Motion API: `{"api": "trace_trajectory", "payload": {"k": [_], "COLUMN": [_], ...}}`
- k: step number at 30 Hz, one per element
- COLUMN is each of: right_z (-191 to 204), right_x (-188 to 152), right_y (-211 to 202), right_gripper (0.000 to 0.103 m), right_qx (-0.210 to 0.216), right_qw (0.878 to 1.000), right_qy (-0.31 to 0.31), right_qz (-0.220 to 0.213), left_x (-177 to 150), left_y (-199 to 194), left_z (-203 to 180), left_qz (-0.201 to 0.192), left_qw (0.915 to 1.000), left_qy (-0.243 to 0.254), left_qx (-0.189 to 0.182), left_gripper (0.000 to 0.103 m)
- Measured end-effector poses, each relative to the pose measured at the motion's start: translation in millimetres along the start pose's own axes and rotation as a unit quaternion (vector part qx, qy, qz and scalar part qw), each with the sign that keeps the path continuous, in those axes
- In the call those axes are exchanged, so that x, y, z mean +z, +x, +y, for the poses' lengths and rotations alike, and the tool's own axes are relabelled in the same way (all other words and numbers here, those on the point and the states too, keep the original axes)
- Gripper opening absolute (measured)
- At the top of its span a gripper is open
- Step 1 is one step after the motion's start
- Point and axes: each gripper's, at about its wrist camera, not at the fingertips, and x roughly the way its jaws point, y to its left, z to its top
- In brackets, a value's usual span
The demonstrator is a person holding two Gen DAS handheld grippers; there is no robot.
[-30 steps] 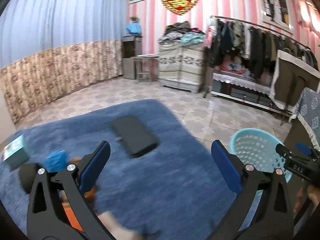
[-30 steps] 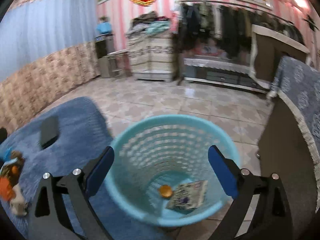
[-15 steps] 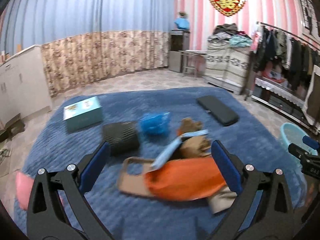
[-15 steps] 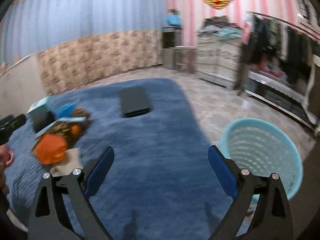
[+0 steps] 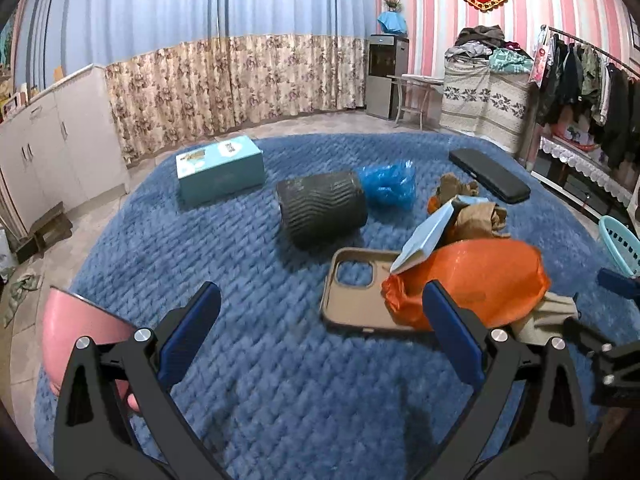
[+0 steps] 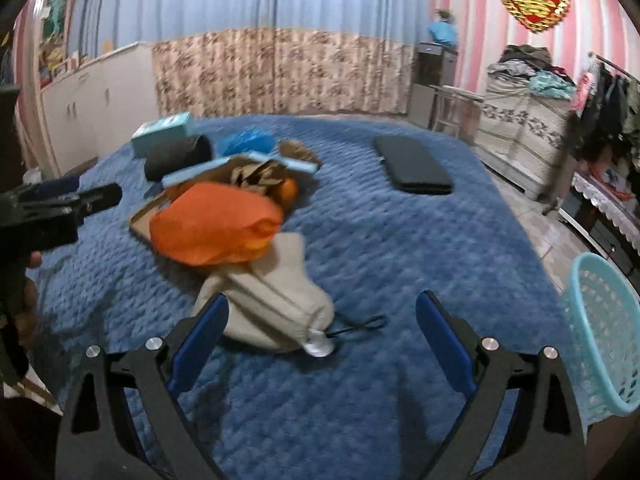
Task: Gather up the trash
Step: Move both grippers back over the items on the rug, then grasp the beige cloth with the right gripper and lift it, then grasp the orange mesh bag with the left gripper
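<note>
- On the blue rug point(image 5: 248, 248), mid-room: trash pile sits well apart from the teal basket point(image 6: 604, 344), which stands off the rug's right edge on the tiled floor.
- Pile contents: orange plastic bag point(image 5: 476, 276) on top, lying partly over a tan phone case point(image 5: 356, 296); light-blue flat box point(image 5: 428, 236) leaning on brown crumpled paper point(image 5: 480, 216); blue crumpled bag point(image 5: 388, 184) just beside a dark ribbed cylinder point(image 5: 320, 208); beige pouch point(image 6: 276, 300) with a black cord nearest the right tool.
- Left gripper point(image 5: 320, 336): jaws spread wide, nothing between them, hovering above the rug short of the phone case.
- Right gripper point(image 6: 322, 348): jaws wide too, empty, pointed at the beige pouch; right view is blurred.
- Step, judged: reach phase for a pickup, both tools lined up on the pile, no contact yet.
- Next move likely needs: drop onto one soft item (pouch or orange bag), pinch a fold, then carry right to the basket.
- Risk: the bag rests on other pieces, so lifting it may drag them along.
- Teal box point(image 5: 220, 168) and black flat case point(image 5: 488, 176) lie apart from the pile; unclear if they count as trash.
</note>
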Motion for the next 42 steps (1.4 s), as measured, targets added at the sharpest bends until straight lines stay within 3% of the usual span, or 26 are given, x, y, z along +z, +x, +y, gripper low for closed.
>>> {"api": "trace_trajectory", "payload": {"k": [1,6,9,13,22,29,32,34,38,42], "right_z": [3.5,3.5,1.6,-21.5,-90.8,-117.5,-120.0,-119.0,-121.1,-122.6], "right_x": [-1.9,-5.1,-2.9,3.8,5.5,4.3,4.1,3.9,4.7,4.8], "right_y": [3.7,19.2,13.0,-0.1,-24.1,-30.6,-28.7,-28.6,-29.7,-30.9], "right_gripper": [0.090,0.041,0.032,0.029,0.029,0.029,0.029,0.029,0.029,0.029], "right_qx": [0.000,0.056,0.061,0.053,-0.036,-0.041,-0.039,-0.042,-0.043,-0.046], "right_qw": [1.000,0.998,0.998,0.998,0.996,0.992,0.992,0.992,0.992,0.991], "right_qy": [-0.008,-0.007,-0.016,0.011,0.084,0.117,0.118,0.116,0.119,0.127], "right_qz": [0.004,0.030,0.023,0.014,-0.002,-0.012,-0.013,-0.012,-0.015,-0.020], "left_x": [-1.5,-3.8,-2.7,-2.7,-4.5,-5.9,-1.9,-3.9,-11.0,-10.3], "left_y": [-0.9,-2.5,-2.4,-5.7,-6.2,11.4,26.5,38.4,44.5,41.3], "left_z": [-1.1,-12.4,-20.6,-35.4,-60.7,-80.7,-87.6,-92.3,-100.2,-105.8], "left_qz": [-0.001,0.002,0.013,0.006,0.018,0.037,0.060,0.079,0.088,0.085], "left_qw": [1.0000,0.9995,0.9992,0.9990,0.9984,0.9969,0.9951,0.9941,0.9926,0.9903], "left_qy": [-0.001,0.031,0.032,0.037,0.031,0.046,0.031,0.033,0.049,0.058], "left_qx": [-0.001,-0.005,-0.018,-0.022,-0.044,-0.052,-0.072,-0.067,-0.068,-0.093], "left_gripper": [0.097,0.098,0.098,0.098,0.098,0.098,0.098,0.097,0.080,0.051]}}
